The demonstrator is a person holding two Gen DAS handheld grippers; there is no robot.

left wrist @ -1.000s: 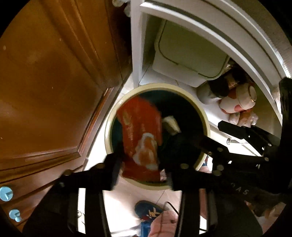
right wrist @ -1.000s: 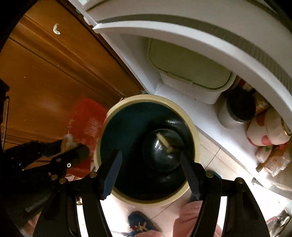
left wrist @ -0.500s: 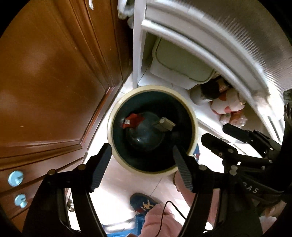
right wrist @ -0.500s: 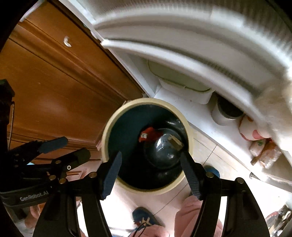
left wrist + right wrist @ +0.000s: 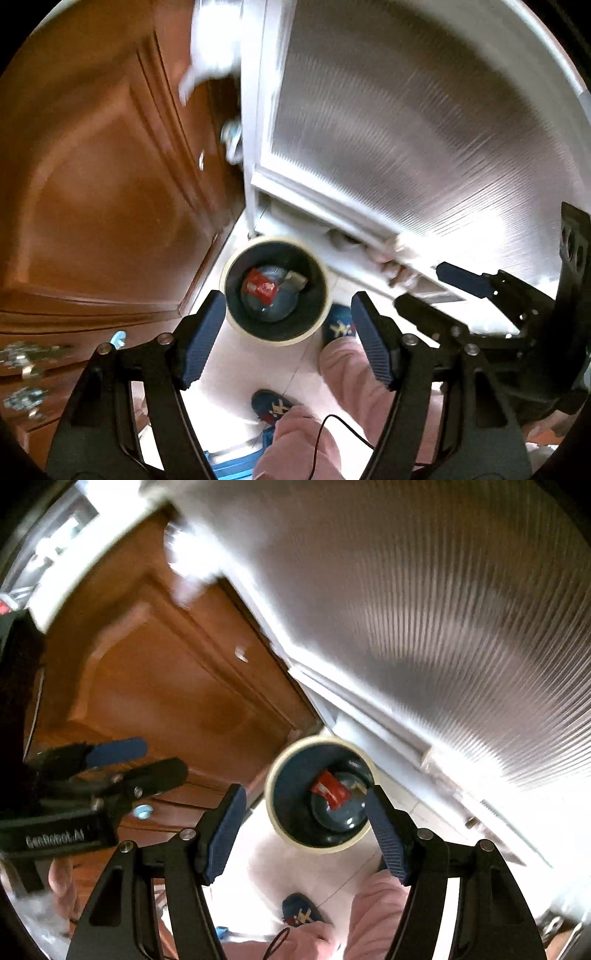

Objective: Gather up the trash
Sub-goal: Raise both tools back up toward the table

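Both grippers hang high over the floor, pointing steeply down at the bin (image 5: 275,291).

Left gripper (image 5: 288,334): fingers released and spread, nothing between them. They have just been opening, with only air in the gap.

Right gripper (image 5: 306,829): fingers released, wide apart, empty.

Trash location: the red wrapper (image 5: 259,287) lies at the bottom of the bin, on the dark liner, with a pale scrap (image 5: 295,280) just beside it. The right wrist view confirms it: the wrapper (image 5: 330,789) is well inside the cream rim (image 5: 275,823). The bin stands on the pale floor (image 5: 236,373), in the corner where the wooden cabinet (image 5: 103,206) meets the white ribbed panel (image 5: 406,129).

Key relation: the bin opening sits straight below and slightly ahead of both finger pairs, framed between them in each view, well apart from the tips. Neither hand is clearly nearer.

Judgement: this piece is deposited. No further trash shows in either view, so the next target must be found first. Both views are motion-blurred; fine detail is unreliable. The person's pink sleeves and blue shoes show at the lower edge.
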